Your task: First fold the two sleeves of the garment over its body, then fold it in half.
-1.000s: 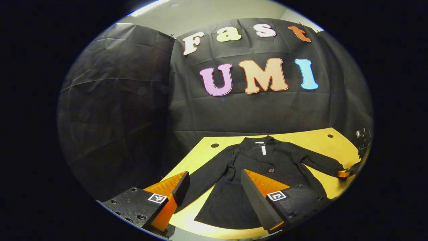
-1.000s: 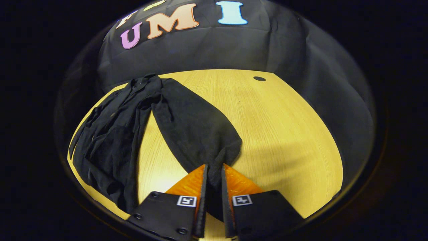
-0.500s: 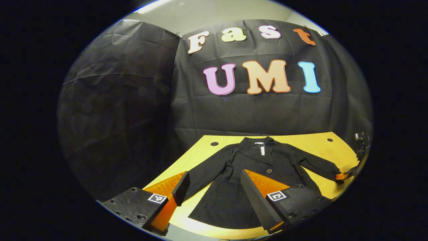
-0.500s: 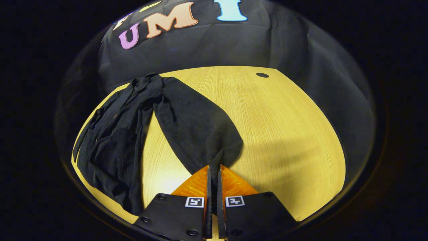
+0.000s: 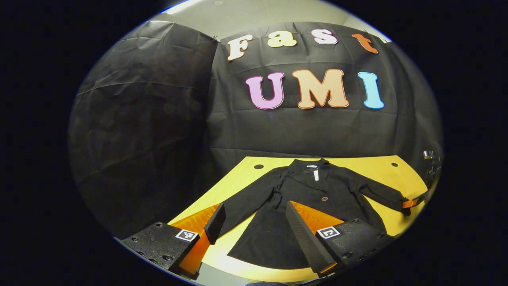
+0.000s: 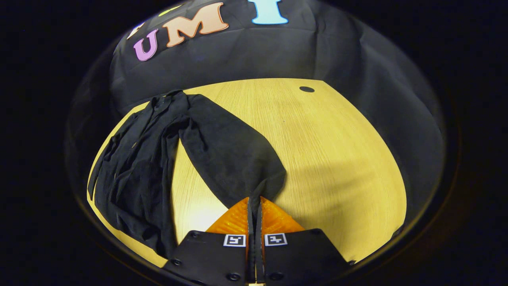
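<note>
A black coat (image 5: 313,194) lies spread face up on the yellow table (image 5: 389,171), collar toward the wall. In the left gripper view, my left gripper (image 5: 254,224) stands open above the coat's near-left part, and the left sleeve (image 5: 246,202) ends by one fingertip. Far to the right, my right gripper (image 5: 410,203) pinches the other sleeve's cuff. In the right gripper view, my right gripper (image 6: 254,198) is shut on the cuff of that sleeve (image 6: 230,151), which runs back to the coat's body (image 6: 135,178).
The wooden table (image 6: 337,159) is bare to the right of the held sleeve. Small dark holes (image 5: 258,166) (image 5: 394,164) (image 6: 306,89) sit near its back corners. The black cloth wall rises just behind the table.
My right gripper's fingers have come together on the sleeve's cuff, closing the gap seen a second ago. The left gripper has barely shifted and stays open.
</note>
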`<action>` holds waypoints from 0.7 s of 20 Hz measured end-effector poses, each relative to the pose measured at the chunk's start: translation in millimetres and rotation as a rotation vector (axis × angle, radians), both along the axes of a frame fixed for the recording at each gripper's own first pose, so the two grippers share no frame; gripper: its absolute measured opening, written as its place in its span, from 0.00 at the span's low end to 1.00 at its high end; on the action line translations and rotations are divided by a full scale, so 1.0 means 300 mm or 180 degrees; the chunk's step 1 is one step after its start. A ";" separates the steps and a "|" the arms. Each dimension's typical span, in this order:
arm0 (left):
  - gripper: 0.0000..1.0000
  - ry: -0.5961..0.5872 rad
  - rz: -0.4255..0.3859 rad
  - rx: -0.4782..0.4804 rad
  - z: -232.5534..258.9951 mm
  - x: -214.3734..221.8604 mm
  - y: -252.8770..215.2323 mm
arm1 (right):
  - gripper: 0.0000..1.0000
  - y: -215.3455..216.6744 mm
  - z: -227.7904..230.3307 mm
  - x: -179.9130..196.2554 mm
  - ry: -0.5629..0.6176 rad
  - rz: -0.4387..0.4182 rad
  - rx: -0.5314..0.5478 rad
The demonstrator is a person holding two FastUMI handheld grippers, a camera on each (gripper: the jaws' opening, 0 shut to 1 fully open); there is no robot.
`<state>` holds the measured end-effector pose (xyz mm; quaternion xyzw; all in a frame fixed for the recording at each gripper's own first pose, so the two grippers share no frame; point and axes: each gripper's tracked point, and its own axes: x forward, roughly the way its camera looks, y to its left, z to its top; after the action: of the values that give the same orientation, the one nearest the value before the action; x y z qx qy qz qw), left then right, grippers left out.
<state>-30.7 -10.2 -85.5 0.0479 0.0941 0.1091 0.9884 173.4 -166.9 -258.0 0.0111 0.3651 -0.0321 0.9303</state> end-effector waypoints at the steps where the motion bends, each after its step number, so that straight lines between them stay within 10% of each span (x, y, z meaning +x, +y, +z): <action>1: 0.93 0.0004 -0.0036 0.0025 0.003 0.005 0.003 | 0.03 0.011 0.019 0.003 -0.0018 -0.0010 -0.0033; 14: 0.93 0.0091 -0.0466 0.0132 0.004 0.144 0.152 | 0.03 0.354 0.449 0.249 -0.0635 0.0067 -0.0160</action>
<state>12.4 35.2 -84.4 0.0766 0.1022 0.0378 0.9911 248.1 -60.6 -123.4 -0.0129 0.2698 -0.0302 0.9623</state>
